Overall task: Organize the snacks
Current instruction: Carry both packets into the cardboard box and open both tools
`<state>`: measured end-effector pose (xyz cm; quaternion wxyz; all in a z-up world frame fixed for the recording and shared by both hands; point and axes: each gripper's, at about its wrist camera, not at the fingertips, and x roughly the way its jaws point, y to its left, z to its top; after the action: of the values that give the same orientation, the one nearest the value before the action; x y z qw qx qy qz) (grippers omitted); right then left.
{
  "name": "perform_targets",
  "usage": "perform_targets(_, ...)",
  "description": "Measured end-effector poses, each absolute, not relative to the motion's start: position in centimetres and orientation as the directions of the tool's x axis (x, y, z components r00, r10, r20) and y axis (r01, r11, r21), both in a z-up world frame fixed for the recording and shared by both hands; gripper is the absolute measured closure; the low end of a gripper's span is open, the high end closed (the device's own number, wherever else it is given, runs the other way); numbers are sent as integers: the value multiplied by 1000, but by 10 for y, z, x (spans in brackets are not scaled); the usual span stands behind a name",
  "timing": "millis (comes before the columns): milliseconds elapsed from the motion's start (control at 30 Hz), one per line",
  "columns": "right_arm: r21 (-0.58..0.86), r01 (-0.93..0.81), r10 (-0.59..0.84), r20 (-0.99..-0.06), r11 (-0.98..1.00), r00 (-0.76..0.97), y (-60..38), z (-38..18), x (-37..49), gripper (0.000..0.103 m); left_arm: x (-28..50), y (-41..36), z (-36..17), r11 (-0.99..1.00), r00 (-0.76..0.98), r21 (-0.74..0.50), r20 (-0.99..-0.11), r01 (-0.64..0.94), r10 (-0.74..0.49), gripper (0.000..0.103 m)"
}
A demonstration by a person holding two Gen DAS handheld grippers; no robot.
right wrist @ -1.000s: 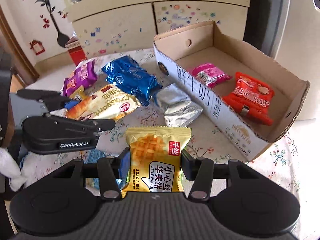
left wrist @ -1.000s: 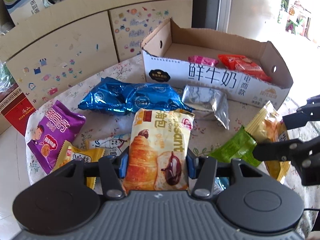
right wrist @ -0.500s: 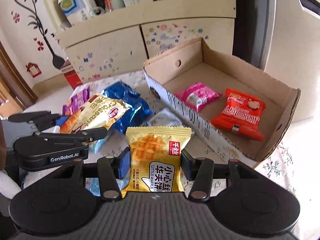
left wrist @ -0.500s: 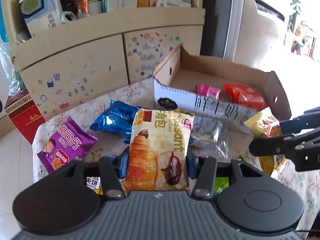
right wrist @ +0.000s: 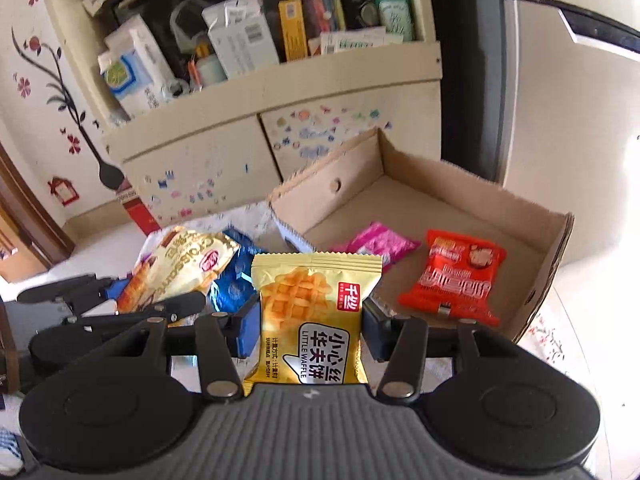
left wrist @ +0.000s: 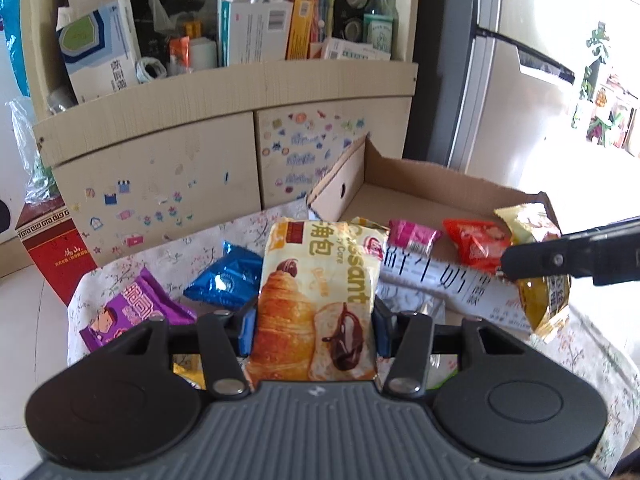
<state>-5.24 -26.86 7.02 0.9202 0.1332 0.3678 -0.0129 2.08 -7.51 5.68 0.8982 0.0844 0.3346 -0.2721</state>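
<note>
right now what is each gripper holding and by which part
Left gripper clamps the cream croissant packet across its lower side edges; right gripper clamps the yellow waffle packet likewise.

Bright daylight from the right — glare blows out that side; fisheye edges bend, slight blur

In the left wrist view, the croissant pack (left wrist: 320,304) stands in the lower centre, and the box (left wrist: 424,196) is behind it to the right. Two small packets (left wrist: 412,236) lie inside the box. The cabinet (left wrist: 224,148) fills the upper left, behind the table (left wrist: 592,356). Another pack (left wrist: 228,280) lies left of centre on the table.
</note>
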Motion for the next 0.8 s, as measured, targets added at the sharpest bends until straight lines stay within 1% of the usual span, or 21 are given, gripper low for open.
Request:
perform_targets(333,255,175,31,-642,951,766,-286,86,-49,45,28,-97,67,831,635,-76,-608,551,-476,51)
perform_targets(500,270,224,-5,-627,936,779,-297,92,-44,45,36,-116,70,822,639,-75,-591,564,-493,51)
perform_targets(700,289,304,-74,-604,908,794,-315,99,-36,45,54,-144,73,804,635,-76,-571,589,-520,51)
perform_targets(800,274,363,-137,-600,890,788,-326,99,-31,45,65,-160,72,792,621,-83,-573,605,-535,51)
